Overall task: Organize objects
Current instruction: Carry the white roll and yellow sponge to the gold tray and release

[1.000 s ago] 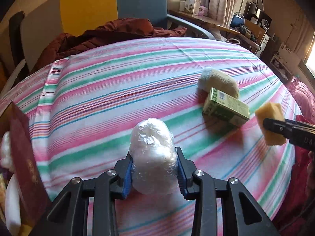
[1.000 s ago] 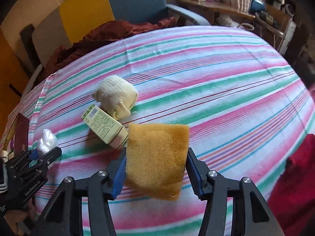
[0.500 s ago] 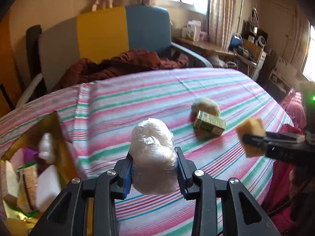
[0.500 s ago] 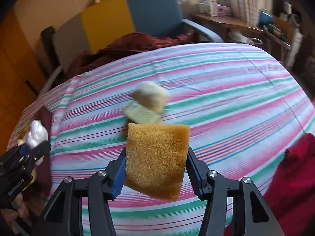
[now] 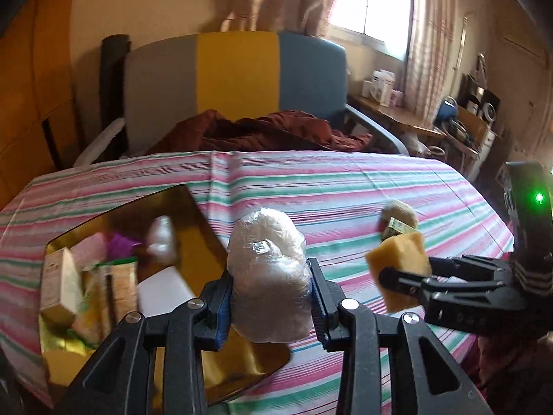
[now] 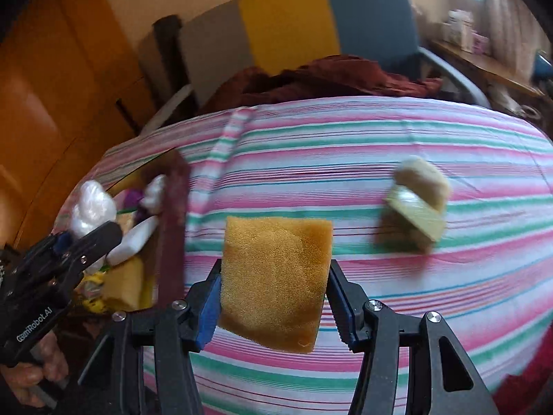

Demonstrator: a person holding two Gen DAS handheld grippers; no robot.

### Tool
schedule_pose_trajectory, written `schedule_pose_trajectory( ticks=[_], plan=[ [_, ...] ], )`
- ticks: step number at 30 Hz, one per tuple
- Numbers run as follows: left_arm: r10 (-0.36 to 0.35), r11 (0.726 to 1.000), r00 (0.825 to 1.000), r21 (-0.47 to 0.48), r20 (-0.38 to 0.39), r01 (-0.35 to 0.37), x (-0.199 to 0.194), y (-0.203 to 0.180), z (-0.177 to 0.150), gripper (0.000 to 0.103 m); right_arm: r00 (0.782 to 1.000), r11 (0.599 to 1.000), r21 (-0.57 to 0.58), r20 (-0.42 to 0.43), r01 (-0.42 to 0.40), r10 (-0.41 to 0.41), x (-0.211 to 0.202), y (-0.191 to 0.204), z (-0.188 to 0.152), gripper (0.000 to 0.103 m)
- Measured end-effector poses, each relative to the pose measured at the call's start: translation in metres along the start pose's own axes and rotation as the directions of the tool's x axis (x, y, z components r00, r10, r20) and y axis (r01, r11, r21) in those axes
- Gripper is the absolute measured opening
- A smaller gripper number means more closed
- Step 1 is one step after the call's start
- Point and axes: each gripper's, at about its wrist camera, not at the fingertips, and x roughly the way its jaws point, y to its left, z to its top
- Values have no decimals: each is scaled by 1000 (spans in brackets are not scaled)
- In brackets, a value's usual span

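My left gripper (image 5: 270, 302) is shut on a white plastic-wrapped bundle (image 5: 268, 273), held in the air at the right edge of the gold box (image 5: 193, 214). In the right wrist view that left gripper (image 6: 81, 238) and its bundle (image 6: 91, 207) show at the left, over the box. My right gripper (image 6: 273, 306) is shut on a yellow sponge (image 6: 273, 280) above the striped bedspread (image 6: 397, 131). From the left wrist view the right gripper (image 5: 397, 278) and its sponge (image 5: 401, 259) are at the right. A green carton (image 6: 413, 221) and a beige knitted ball (image 6: 423, 180) lie on the spread.
The gold box holds several items: a white block (image 5: 162, 294), cartons (image 5: 62, 283), a purple thing (image 5: 119, 243) and a white bundle (image 5: 162, 242). Its dark red wall (image 6: 171, 228) faces the sponge. A chair (image 5: 238, 83) with a maroon cloth (image 5: 262, 131) stands behind the bed.
Both grippers have risen and swung left toward the gold box, each keeping its load. The box has come into view, and the carton and knitted ball have dropped back to the right.
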Motion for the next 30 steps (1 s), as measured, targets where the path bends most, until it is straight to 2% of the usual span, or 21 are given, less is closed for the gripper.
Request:
schedule_pose_trajectory(
  ticks=[7, 20, 30],
  plan=[
    [39, 997, 999, -71, -8, -39, -8, 32, -15, 37, 997, 993, -93, -35, -68, 65, 15, 48, -1, 57],
    [70, 982, 997, -174, -9, -71, -27, 80, -34, 37, 990, 970, -206, -77, -130, 117, 26, 99, -8, 57],
    [139, 941, 990, -314, 19, -126, -63, 142, -50, 37, 985, 948, -273, -92, -164, 144, 37, 127, -9, 57]
  ],
)
